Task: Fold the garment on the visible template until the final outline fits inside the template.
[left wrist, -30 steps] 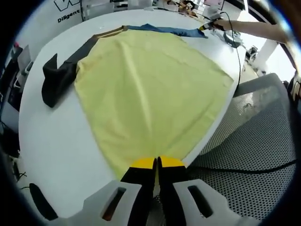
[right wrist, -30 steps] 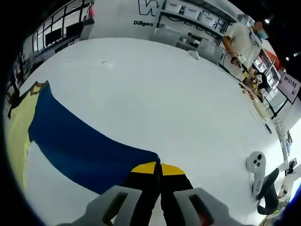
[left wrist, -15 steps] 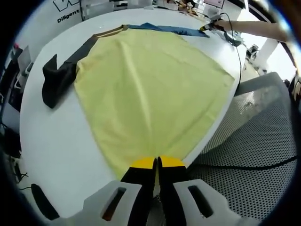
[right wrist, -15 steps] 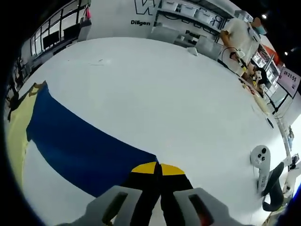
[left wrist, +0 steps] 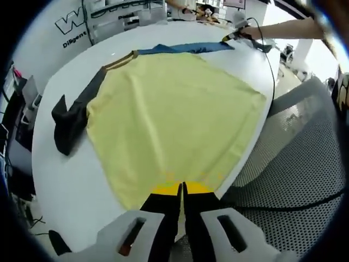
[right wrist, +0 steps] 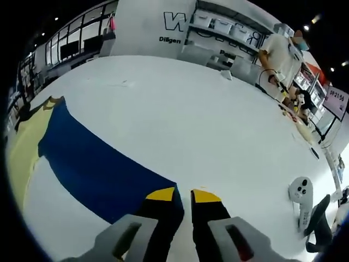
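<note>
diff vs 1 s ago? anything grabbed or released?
Right tongs have opened a little and let go of the blue sleeve; a second ago they were shut on its end. Left tongs remain shut on the yellow shirt hem. The garment stays flat on the white table.

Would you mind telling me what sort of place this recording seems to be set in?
Probably a lab or workshop, not a home. A large white table carries the spread garment, a wall bears big printed lettering beside shelving with bins, and a person works at a cluttered bench further back.
</note>
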